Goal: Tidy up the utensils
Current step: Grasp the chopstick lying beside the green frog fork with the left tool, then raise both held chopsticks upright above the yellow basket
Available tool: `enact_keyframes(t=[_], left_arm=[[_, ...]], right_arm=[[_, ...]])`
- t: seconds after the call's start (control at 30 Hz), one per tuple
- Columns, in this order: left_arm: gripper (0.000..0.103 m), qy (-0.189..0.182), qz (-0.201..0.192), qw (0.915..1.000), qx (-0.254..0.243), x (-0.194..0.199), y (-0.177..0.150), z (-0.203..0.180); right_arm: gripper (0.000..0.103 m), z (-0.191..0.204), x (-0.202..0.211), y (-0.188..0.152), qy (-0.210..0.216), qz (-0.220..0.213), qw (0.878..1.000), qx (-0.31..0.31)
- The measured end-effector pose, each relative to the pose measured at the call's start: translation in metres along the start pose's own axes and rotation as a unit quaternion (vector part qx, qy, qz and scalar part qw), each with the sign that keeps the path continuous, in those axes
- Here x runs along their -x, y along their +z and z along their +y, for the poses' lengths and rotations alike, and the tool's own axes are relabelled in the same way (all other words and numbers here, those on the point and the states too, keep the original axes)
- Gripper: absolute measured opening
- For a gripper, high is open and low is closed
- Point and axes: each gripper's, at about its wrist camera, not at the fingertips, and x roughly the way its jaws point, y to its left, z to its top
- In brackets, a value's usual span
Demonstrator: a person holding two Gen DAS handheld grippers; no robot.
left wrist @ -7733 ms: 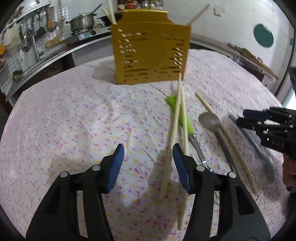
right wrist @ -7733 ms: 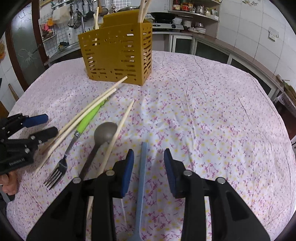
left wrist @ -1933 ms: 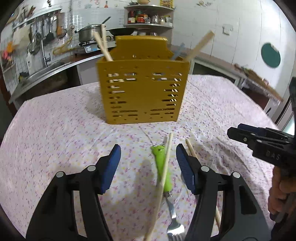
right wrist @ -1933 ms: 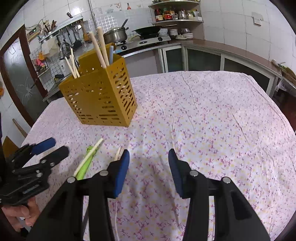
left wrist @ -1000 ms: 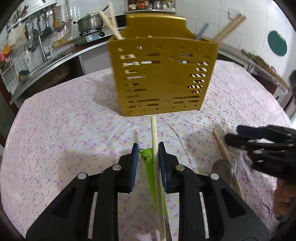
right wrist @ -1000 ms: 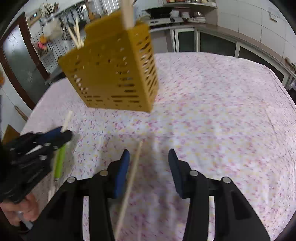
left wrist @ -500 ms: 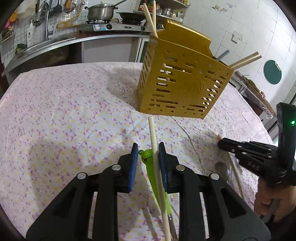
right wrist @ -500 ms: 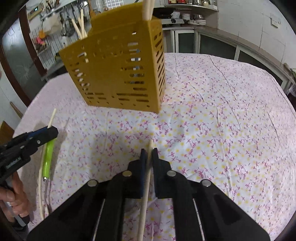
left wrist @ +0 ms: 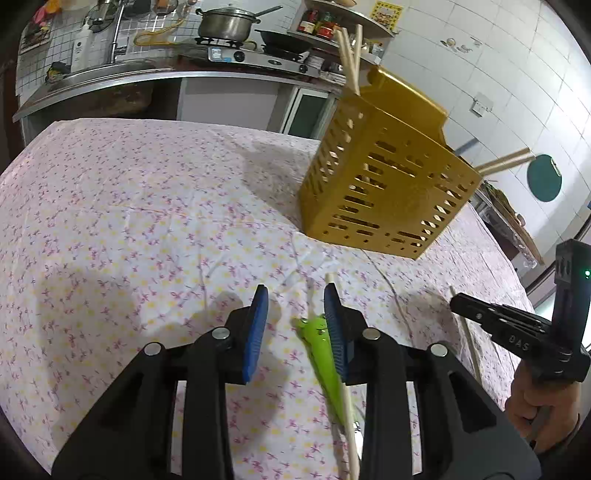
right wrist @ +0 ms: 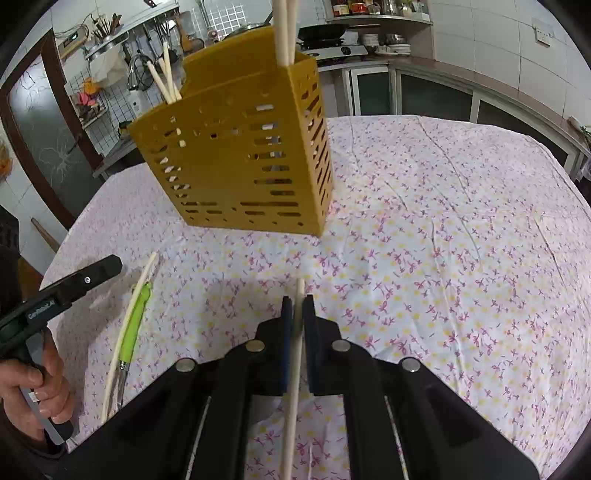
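Behind chopsticks: yellow caddy (right wrist: 236, 158), stove pot (left wrist: 225, 24)

Fork (left wrist: 320, 345) tines cut off behind left gripper (left wrist: 295, 314); chopstick (right wrist: 293, 354) tail runs off the frame below right gripper (right wrist: 297, 306).

Both wrist cams sit low behind their jaws, angled down at the tabletop (left wrist: 110, 206), close range. Left view faces the yellow utensil holder (left wrist: 384, 192) from its left, right view from its right; both share the holder (right wrist: 236, 162) and green-handled fork (left wrist: 325, 362).
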Motion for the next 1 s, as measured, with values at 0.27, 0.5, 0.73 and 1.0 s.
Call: enact_keyframes(t=[0.27, 0.5, 0.73, 1.0], left_arm=[[0.045, 0.011, 0.011, 0.9996, -0.021, -0.009, 0.013, -0.019], [0.047, 0.087, 0.072, 0.9902, -0.082, -0.048, 0.009, -0.047], [0.004, 0.085, 0.044, 0.9928, -0.071, -0.026, 0.012, -0.044], [0.004, 0.044, -0.035, 0.9969, -0.055, 0.043, 0.027, -0.052]], right_arm=[[0.006, 0.001, -0.008, 0.002, 0.0, 0.009, 1.0, 0.005], [0.006, -0.003, -0.014, 0.001, 0.003, 0.017, 1.0, 0.003], [0.006, -0.005, 0.014, 0.009, 0.021, -0.019, 1.0, -0.004], [0.006, 0.004, 0.068, 0.024, 0.045, -0.083, 0.996, 0.006]])
